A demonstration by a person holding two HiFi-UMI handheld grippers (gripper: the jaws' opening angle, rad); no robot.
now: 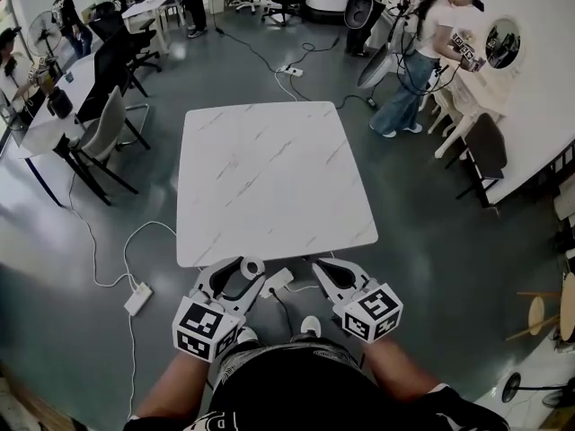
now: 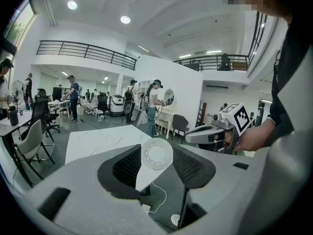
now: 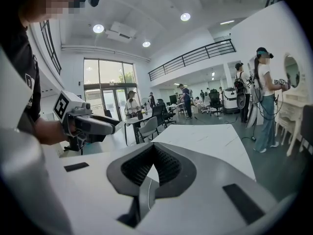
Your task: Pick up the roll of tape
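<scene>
White roll of tape (image 2: pixel 156 154) pinched at the tips of left gripper (image 1: pixel 249 273). Right gripper (image 1: pixel 329 272) beside it, closed on nothing. Both just short of marble table (image 1: pixel 269 187). Risk: shallow tip hold, could slip on a jolt. Pad contact readable only in left gripper view; in head view, just a small ring.

Tabletop (image 1: pixel 269 178) dead ahead at 12 o'clock. Off its near edge, left claw (image 1: pixel 249 270) at 7 o'clock, roll of tape (image 1: pixel 253 265) between its jaws; right claw (image 1: pixel 322 269) beside it at 5 o'clock.
</scene>
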